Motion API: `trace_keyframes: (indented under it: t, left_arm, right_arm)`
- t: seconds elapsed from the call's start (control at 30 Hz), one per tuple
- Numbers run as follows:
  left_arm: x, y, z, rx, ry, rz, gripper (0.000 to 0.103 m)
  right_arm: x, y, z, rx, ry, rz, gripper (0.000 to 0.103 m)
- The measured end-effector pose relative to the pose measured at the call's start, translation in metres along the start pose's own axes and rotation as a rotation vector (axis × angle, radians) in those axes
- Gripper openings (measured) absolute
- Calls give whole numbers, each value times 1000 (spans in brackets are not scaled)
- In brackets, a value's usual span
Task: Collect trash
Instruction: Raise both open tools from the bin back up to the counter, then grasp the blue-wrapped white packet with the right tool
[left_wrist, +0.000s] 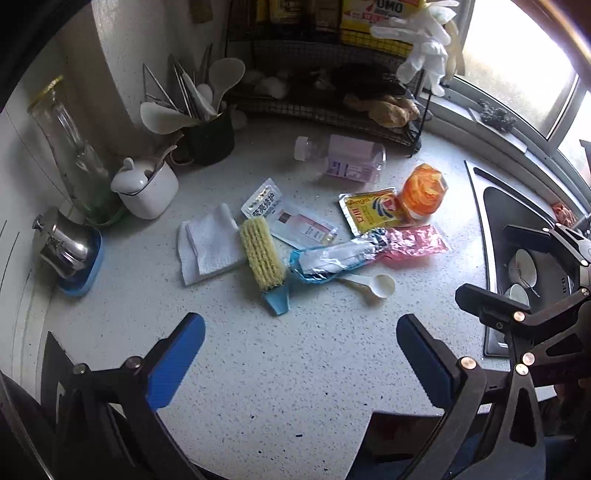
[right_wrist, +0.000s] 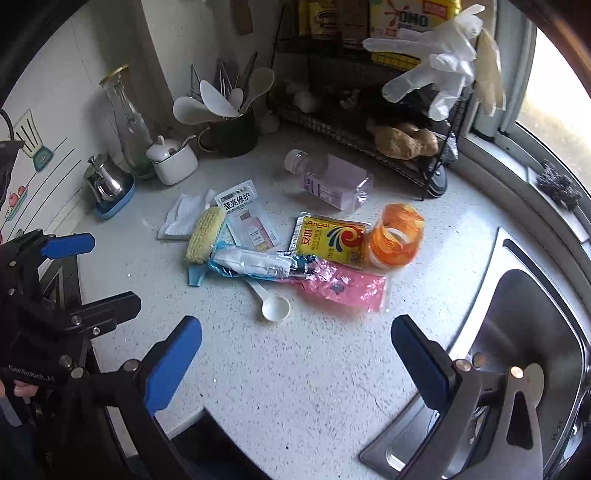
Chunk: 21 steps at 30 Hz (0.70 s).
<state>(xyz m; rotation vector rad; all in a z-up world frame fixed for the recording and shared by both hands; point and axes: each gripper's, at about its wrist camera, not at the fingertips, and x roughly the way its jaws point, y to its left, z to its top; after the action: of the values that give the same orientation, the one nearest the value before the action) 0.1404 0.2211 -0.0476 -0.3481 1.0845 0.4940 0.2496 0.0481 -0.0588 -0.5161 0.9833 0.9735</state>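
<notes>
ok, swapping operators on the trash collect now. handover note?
Left tool: open, empty, hovering over the counter.
Right tool: open, empty, hovering near the sink.
Trash lies in one cluster mid-counter: plastic bottle, orange cup, yellow packet, pink wrapper, blue wrapper, white sachet, tissue. A scrub brush and white spoon lie among them.
Done: nothing picked up that shows. No bin in view.
Left: all of it.
</notes>
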Motion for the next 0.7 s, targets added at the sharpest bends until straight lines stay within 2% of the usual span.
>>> trace_keyframes:
  t: [0.2,0.37,0.57,0.7]
  left_arm:
    - [40,19,11,-60,75,-17,103]
    - [67,30,16,-90,127,4,103]
    - [91,40,13,-107,175,10,103]
    - [101,49,7,-136,198,8,103]
  right_arm:
    - [49,2,29,-95,91,32,102]
    - [90,8,48,-210,152,73,102]
    - [125,21,59,-344,223,103,102]
    - [140,23,62,-377,256,136,102]
